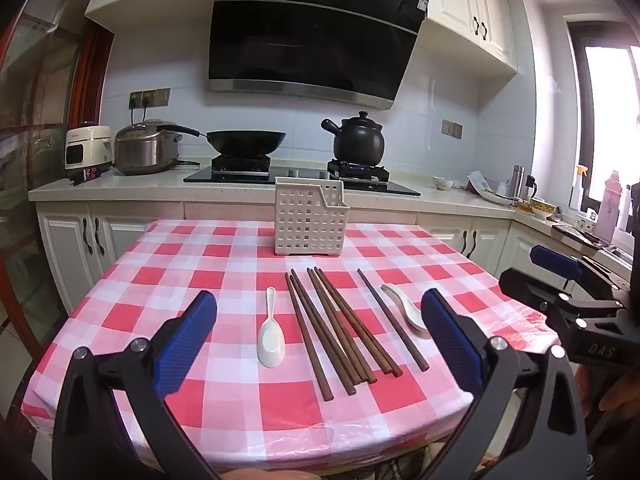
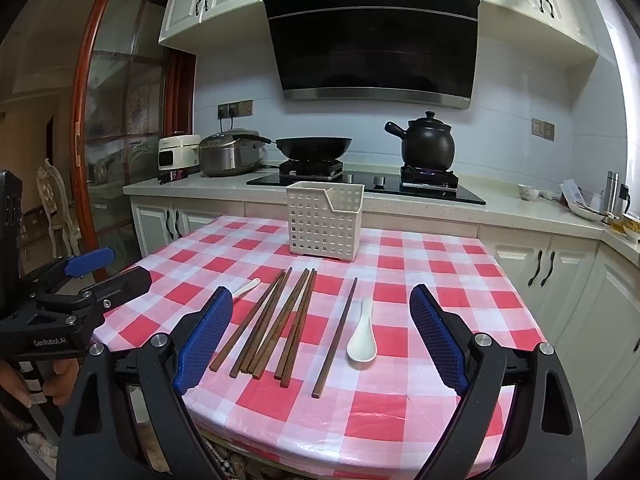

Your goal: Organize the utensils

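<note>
On the red-and-white checked bench (image 1: 168, 280) lie seven brown wooden chopsticks (image 1: 336, 328), two white ceramic spoons (image 1: 270, 340), one far white perforated plastic basket (image 1: 310, 216); left tongs (image 1: 320, 320) and right tongs (image 2: 322, 328) gape wide, empty.

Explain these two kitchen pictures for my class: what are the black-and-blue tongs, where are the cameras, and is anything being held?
No robot here: a person holds two hand-held grippers, each with a camera looking along its blue-padded fingers. One picture comes from the left gripper, the other from the right gripper. Both are open and hold nothing. On the red-and-white checked tablecloth lie brown wooden chopsticks, two white ceramic spoons, and behind them a white perforated plastic holder.
</note>
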Available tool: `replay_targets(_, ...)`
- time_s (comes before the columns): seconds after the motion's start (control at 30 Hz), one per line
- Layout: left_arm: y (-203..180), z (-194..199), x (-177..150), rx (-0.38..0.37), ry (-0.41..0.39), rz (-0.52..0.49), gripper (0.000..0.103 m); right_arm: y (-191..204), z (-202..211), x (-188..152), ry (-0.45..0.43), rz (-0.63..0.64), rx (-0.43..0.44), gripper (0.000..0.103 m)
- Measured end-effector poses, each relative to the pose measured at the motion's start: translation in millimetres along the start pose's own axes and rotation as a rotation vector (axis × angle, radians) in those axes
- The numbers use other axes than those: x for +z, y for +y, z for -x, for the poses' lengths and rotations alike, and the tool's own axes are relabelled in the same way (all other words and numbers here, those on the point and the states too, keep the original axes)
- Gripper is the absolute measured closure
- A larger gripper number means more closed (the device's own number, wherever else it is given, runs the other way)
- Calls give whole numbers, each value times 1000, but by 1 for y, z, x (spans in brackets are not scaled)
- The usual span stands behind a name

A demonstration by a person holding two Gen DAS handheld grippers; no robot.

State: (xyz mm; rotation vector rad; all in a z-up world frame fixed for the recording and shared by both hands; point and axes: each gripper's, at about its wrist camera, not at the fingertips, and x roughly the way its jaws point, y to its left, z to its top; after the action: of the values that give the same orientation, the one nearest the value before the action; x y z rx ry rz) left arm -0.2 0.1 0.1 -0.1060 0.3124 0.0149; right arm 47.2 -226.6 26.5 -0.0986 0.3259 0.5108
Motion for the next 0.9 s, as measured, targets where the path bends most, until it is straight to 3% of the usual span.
replay_targets(0.9,-4,3,2,7,-14,-16,4,3,8,4,-37,-3,-10,18)
